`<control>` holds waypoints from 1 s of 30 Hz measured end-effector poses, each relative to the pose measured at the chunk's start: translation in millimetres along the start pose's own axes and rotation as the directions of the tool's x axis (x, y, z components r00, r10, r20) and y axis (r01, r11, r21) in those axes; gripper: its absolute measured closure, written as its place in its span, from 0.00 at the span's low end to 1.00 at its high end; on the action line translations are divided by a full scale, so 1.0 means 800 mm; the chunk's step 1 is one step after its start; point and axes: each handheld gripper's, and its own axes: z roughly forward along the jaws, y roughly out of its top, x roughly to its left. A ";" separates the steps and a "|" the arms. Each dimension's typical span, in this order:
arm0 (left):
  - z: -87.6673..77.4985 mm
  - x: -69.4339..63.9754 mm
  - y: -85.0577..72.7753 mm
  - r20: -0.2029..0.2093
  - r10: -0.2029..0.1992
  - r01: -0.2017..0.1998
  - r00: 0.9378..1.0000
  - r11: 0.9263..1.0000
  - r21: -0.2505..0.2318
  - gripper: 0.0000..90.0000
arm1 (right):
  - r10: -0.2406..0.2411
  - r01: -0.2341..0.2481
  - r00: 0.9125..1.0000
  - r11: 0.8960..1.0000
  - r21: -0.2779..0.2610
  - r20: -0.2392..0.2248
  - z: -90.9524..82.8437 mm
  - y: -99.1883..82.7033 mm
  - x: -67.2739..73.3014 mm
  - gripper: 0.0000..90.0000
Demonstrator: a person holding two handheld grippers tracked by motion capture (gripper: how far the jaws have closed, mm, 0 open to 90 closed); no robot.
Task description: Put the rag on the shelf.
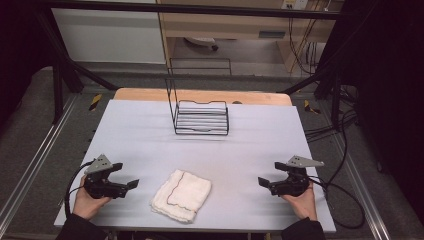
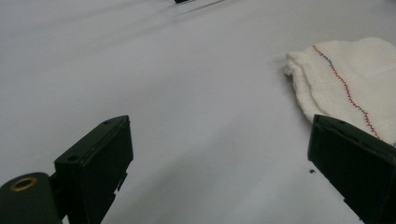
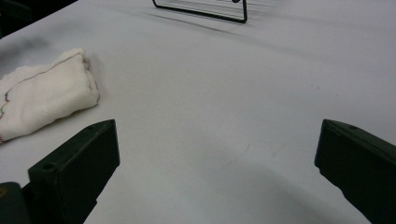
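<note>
Two grippers resting wide open on either side of a folded cloth

The left gripper (image 1: pixel 126 182) and right gripper (image 1: pixel 266 181) are sitting low on the pale bench (image 1: pixel 150 140), jaws spread wide and holding nothing, each pointing inward at the white folded cloth (image 1: pixel 181 195) lying between them near the front edge; a black wire rack (image 1: pixel 201 116) is standing well apart toward the far side
</note>
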 end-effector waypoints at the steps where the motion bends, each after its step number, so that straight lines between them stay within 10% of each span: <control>1: 0.000 0.000 0.000 0.000 -0.002 0.002 1.000 1.000 0.000 0.07 | -0.003 0.003 1.000 1.000 -0.004 0.001 0.000 0.000 0.000 0.01; 30: 0.012 -0.026 0.022 0.002 -0.034 0.034 0.999 0.999 0.002 0.07 | -0.020 0.020 1.000 0.999 0.033 -0.004 0.014 0.005 0.020 0.01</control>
